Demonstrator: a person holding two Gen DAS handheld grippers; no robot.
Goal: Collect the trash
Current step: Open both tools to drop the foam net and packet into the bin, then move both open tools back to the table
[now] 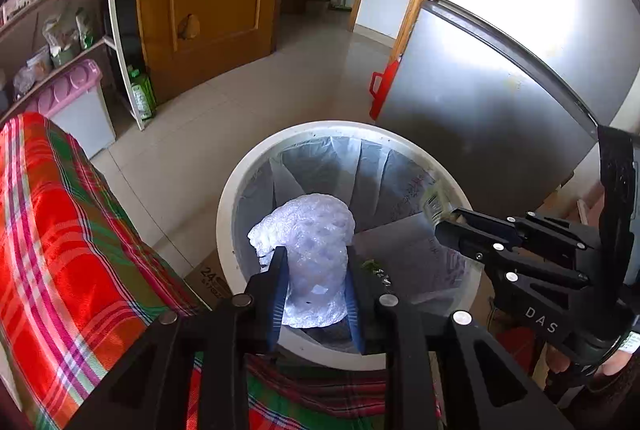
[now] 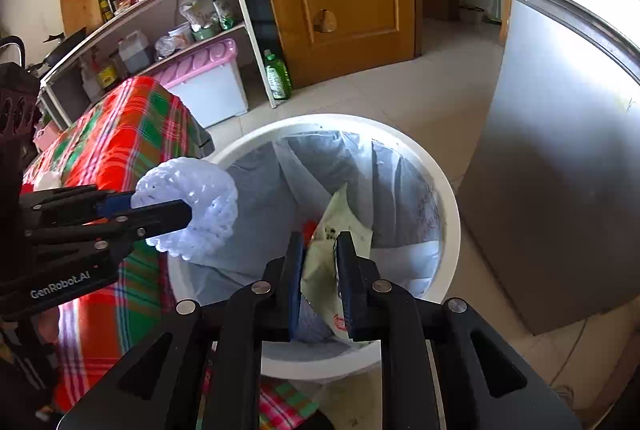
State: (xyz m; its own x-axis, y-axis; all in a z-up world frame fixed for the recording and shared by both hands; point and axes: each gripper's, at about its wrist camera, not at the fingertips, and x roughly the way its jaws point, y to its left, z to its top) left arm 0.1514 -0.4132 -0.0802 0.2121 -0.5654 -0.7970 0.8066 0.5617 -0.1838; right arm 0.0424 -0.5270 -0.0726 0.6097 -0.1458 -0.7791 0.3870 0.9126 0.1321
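1. Kitchen floor: white bin (image 1: 224,213), lined, stands just beyond both grippers.
2. Left gripper (image 1: 316,294) grasps foam netting (image 1: 312,246) over the bin mouth.
3. Right gripper (image 2: 320,282) pinches a crumpled wrapper (image 2: 340,230) above it.
4. Judgement: both pieces collected; the drop remains.

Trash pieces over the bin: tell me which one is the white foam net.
The foam net in the left tool; the right tool holds a flat printed wrapper.
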